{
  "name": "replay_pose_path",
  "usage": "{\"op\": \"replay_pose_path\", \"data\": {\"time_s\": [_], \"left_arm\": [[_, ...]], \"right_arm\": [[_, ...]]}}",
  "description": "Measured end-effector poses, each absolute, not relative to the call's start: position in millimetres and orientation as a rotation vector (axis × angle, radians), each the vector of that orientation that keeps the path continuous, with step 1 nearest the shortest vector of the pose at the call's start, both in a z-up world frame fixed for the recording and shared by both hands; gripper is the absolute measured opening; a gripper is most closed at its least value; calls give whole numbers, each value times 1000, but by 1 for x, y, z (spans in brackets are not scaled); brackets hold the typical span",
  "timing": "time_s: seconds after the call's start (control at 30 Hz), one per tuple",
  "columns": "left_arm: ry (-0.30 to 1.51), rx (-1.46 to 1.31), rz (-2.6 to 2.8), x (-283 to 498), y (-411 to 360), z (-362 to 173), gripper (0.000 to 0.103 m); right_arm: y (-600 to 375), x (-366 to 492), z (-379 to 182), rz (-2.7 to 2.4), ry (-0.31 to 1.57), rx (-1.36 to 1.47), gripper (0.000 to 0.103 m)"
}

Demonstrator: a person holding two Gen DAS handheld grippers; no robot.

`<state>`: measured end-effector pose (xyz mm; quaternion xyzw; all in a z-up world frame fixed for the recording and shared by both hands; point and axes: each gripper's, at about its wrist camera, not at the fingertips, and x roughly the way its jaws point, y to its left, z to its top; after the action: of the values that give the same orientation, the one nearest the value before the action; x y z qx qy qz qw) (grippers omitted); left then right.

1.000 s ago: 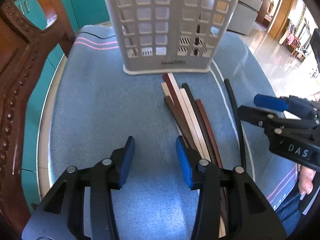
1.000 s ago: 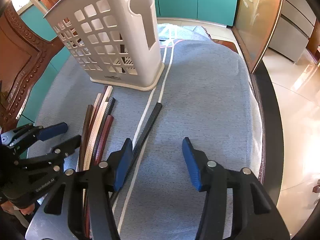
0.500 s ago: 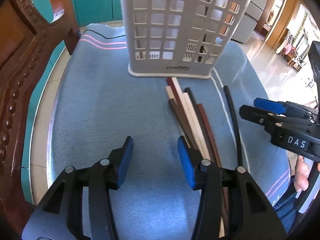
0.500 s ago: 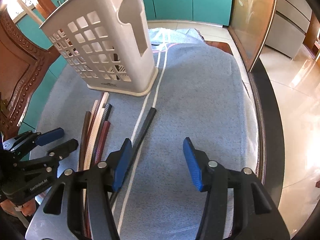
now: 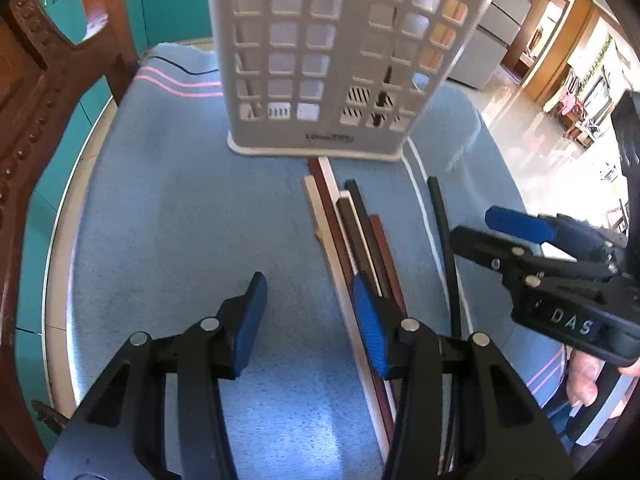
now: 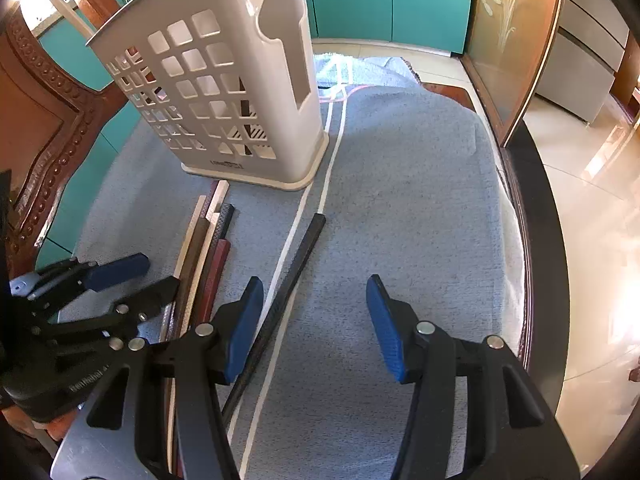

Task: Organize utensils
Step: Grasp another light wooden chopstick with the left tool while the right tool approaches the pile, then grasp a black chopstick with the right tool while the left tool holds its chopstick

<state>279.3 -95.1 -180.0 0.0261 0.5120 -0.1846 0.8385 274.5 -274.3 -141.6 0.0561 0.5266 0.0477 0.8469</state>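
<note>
Utensil holder [image 5: 320,60]: white plastic, lattice-walled, upright on the blue cloth [image 5: 160,240] at 12 o'clock in the left wrist view and at 11 o'clock in the right wrist view [image 6: 224,92]; dark sticks show through its lower holes.

Chopstick bundle [image 5: 352,232]: flat sticks in cream, brown, black and dark red, lying side by side on the cloth, far ends just short of the holder's base, running from centre toward 5 o'clock in the left wrist view; in the right wrist view [image 6: 208,248] they lie at 8 o'clock.

Single black chopstick [image 6: 288,280]: lies apart from the bundle, beside the cloth's white stripes, passing under the inner finger of the right gripper.

Left gripper [image 5: 308,320]: jaws wide, holding nothing, above bare cloth; its right finger overlaps the bundle's near end.

Right gripper [image 6: 316,324]: jaws wide, holding nothing, above the cloth to the right of the black chopstick; seen also at 3 o'clock in the left wrist view [image 5: 480,228].

Bench: covered by the cloth, dark rim [image 6: 548,280] showing at 3 o'clock.

Carved wooden chair [image 5: 36,100]: at 9 o'clock.
</note>
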Motion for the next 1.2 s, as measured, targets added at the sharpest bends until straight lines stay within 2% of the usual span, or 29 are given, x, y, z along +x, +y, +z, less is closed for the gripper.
{"op": "replay_pose_path", "data": {"time_s": [0.17,0.5,0.6,0.63,0.7,0.77,0.83,1.03,1.2], "left_arm": [[1061,164,-357,274,-97,-177,47],[1103,113,-314,287,-68,-178,45],[1086,141,-305,290,-70,-178,42],[1077,154,-306,293,-69,-178,38],[1059,169,-330,294,-74,-177,30],[1057,161,-350,297,-73,-178,24],[1070,124,-376,301,-66,-176,17],[1132,0,-465,309,-46,-171,7],[1098,56,-410,311,-47,-165,7]], "right_arm": [[-275,271,-143,97,1114,114,53],[-265,270,-146,115,1105,96,53],[-254,270,-150,134,1107,73,53],[-250,271,-152,142,1112,65,53],[-242,271,-155,163,1107,38,44],[-232,270,-156,180,1094,-12,25],[-226,268,-156,213,1097,-15,16],[-210,262,-156,259,1094,-42,12],[-216,262,-155,232,1106,-23,12]]}}
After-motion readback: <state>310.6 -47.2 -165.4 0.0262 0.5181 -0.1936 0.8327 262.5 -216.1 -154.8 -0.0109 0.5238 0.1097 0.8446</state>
